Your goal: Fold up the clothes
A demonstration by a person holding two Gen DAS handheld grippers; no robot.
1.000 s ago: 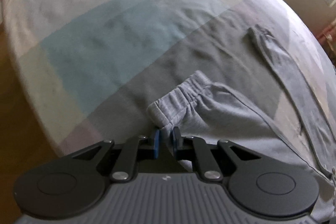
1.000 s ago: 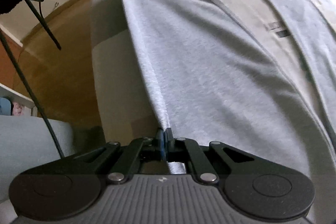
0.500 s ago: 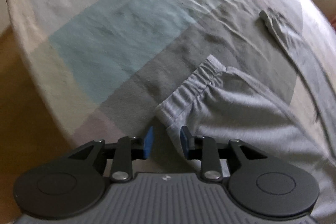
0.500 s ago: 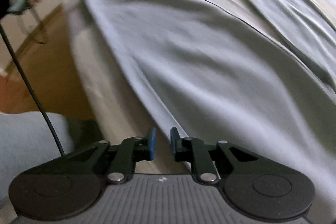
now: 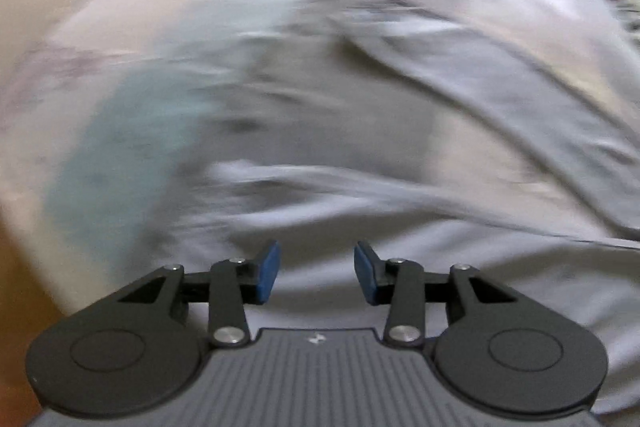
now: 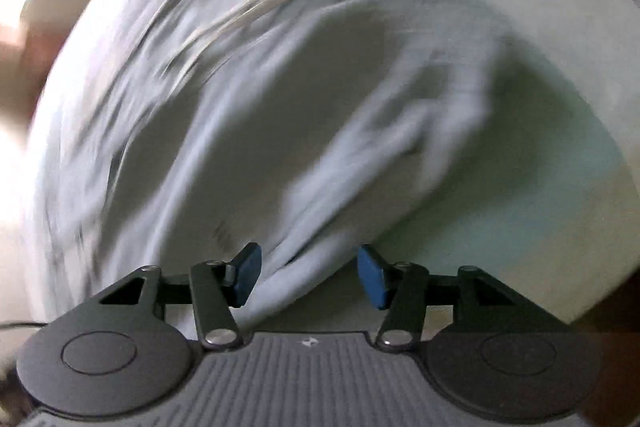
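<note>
We see one light grey garment (image 5: 460, 267), soft knit, spread flat across the bed (image 5: 132, 131); both views are smeared by motion, so its seams are hard to read; in the left wrist view a long narrow part (image 5: 520, 99) runs slantwise on the bed, apart from the broad body; in the right wrist view a bunched fold (image 6: 360, 167) lies rumpled on the bed.

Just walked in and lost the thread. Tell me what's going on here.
A person is folding a grey garment spread on a patterned bedsheet, with a gripper in each hand. Both the left gripper and right gripper are open and hold nothing. Both views are blurred, so the garment's exact layout is unclear.
</note>
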